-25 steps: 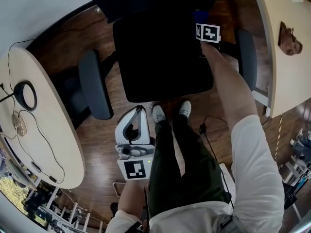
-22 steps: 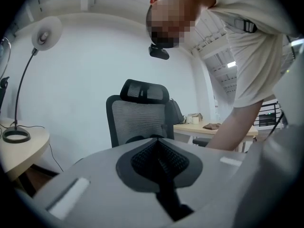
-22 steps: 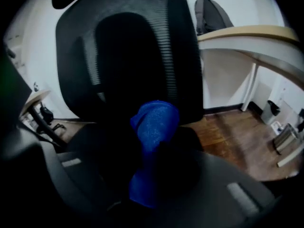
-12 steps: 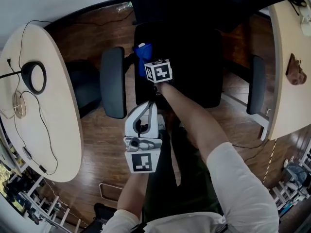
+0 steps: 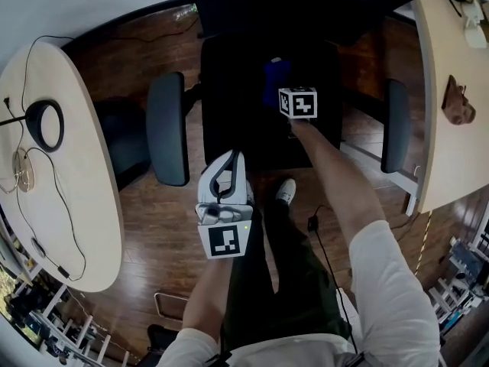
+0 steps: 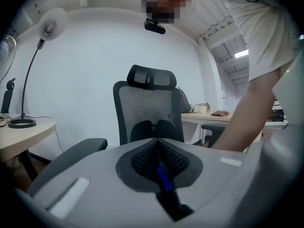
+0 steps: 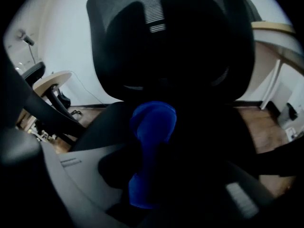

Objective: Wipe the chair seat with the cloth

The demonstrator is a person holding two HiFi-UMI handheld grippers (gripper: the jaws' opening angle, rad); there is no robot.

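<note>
Wiping stroke. The cloth (image 5: 275,73) is being swept across the seat (image 5: 237,75). Half a second ago it was at the left edge and now it is right of centre, so wiping is judged to be under way. It is being pinched tight by the right gripper (image 5: 289,94). The left gripper (image 5: 226,176) is being held back from the chair, jaws together and empty. Counted: one cloth, one seat, two armrests (image 5: 167,128), two grippers.
</note>
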